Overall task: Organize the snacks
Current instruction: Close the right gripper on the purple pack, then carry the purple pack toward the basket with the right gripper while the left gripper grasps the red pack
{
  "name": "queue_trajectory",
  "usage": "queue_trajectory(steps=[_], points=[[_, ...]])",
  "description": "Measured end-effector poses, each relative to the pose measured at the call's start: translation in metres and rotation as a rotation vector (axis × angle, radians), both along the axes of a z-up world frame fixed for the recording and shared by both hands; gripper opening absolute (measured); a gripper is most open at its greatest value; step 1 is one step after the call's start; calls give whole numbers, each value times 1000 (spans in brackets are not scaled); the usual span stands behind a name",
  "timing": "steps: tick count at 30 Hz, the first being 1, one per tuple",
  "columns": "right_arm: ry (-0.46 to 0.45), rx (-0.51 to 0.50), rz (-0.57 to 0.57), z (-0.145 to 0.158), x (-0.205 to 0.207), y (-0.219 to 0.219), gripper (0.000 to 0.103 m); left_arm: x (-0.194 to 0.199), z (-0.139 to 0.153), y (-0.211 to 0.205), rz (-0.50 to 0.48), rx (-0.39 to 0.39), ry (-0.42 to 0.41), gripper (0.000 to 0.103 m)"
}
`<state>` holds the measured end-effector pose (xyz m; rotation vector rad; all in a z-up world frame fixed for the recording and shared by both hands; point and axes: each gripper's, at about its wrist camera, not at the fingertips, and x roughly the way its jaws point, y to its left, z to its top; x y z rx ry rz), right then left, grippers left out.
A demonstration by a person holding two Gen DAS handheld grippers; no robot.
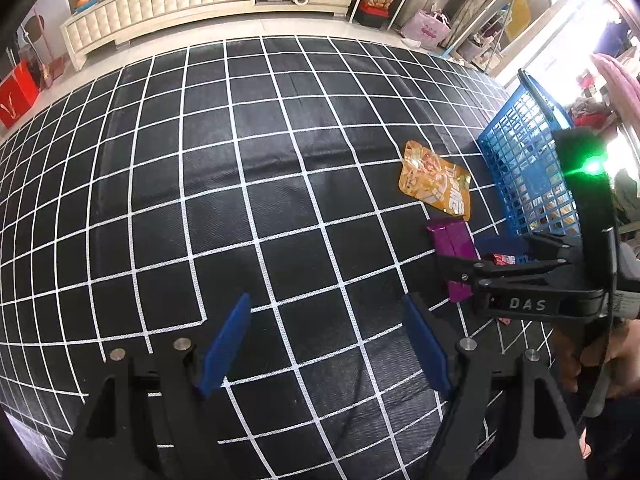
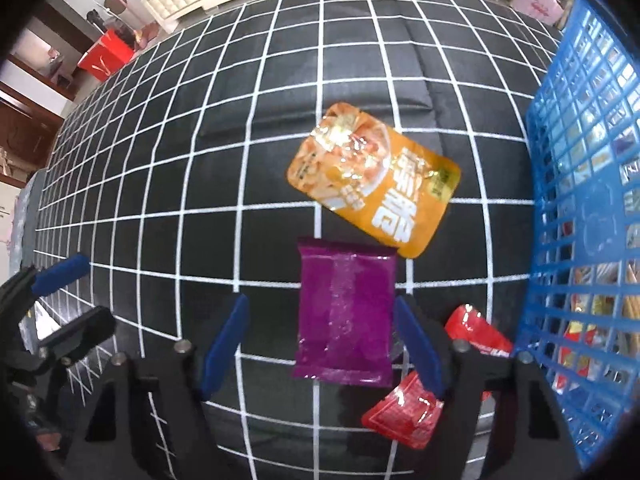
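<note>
**Hovering over the purple pack, right hand clearly had the better line**

Looking at where everything sat, the whole thing came down to the purple packet (image 2: 345,316) and the right gripper (image 2: 320,344). That packet lay flat on the grid-patterned table (image 2: 200,160), and in the right wrist view it sat between the two blue fingers (image 2: 224,344), a bit closer to the right-hand one. Its long axis ran roughly up and away from the camera, so pretty much in line with the fingers, meaning they would close across its short width. Handy. The fingers were spread apart with nothing pinched; the pads weren't touching the wrapper on either side.

The orange pouch (image 2: 374,180) lay just beyond the purple one, tilted diagonally, its lower corner about touching the purple packet's far edge. A red packet (image 2: 404,408) peeked out from behind the right-hand finger, and another red one (image 2: 476,330) lay next to the blue basket (image 2: 580,240), which stood on its right with snacks already inside.

The left gripper (image 1: 326,344) was also wide open and empty, hanging over bare grid, with the snacks well off to its right. So the right hand was obviously nearer, and probably the one to grab the purple packet and drop it in the basket.
</note>
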<state>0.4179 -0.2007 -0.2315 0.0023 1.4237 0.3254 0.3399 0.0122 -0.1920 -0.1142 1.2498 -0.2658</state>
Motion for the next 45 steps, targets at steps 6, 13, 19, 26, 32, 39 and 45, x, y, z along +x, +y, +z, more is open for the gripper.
queue_trajectory(steps=[6,13,19,26,32,39,45], points=[[-71,-116,59,-15,-19,16,67,-3,0,5,6,9,-3,76],[-146,-134,96,-19,-49,38,52,-11,6,4,-7,-2,-17,76],[-149,-41,87,0,-71,45,52,-21,26,-1,-47,22,-65,76],[-170,62,62,43,-96,28,52,-33,54,-17,-70,-5,-114,76],[-292,60,46,106,-115,6,52,-44,72,-48,-138,-14,-150,76],[-360,84,-2,145,-112,-68,52,-44,80,-94,-237,-19,-170,76],[-400,45,-45,151,-108,-98,52,-36,64,-125,-287,-17,-153,76]])
